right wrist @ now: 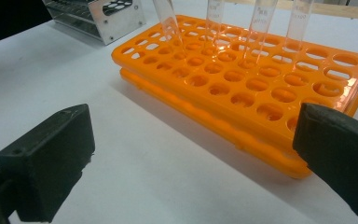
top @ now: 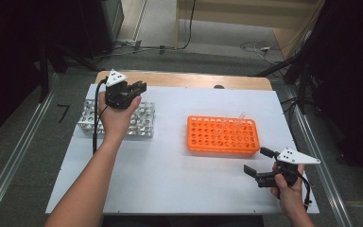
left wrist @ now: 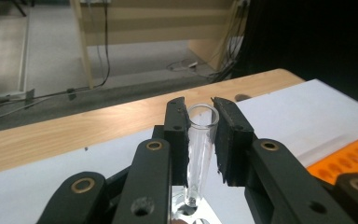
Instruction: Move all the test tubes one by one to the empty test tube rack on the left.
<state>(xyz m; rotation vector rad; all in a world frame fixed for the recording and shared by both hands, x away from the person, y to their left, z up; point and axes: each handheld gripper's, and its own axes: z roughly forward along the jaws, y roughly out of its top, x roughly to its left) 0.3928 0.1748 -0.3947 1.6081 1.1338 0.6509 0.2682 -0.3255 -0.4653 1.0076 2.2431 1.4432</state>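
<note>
The left gripper [left wrist: 200, 135] is clamping a clear glass tube [left wrist: 199, 149] upright above the metal rack [top: 144, 124]. The right gripper [right wrist: 191, 158] is resting on the desk [top: 170, 175] near the orange rack [right wrist: 261, 93], jaws gaping wide and gripping nothing.

1. Left gripper [top: 139, 88]: black body; grey three-cornered plate with dark dots on top, behind the jaws.
2. Black cable leaves its rear and runs along the bare forearm. No sleeve.
3. In the left gripper view: black link arms below the jaws, brass-coloured pivot rings at the joints, plain dark holes lower down; flat black pads with rough, chipped edges.
4. Right gripper [top: 257, 161]: same black build, grey triangular plate with dark dots above the body, black cable looping behind the hand.
5. In the right gripper view: blocky matte-black pads; left one has a small screw hole near its top corner.
</note>
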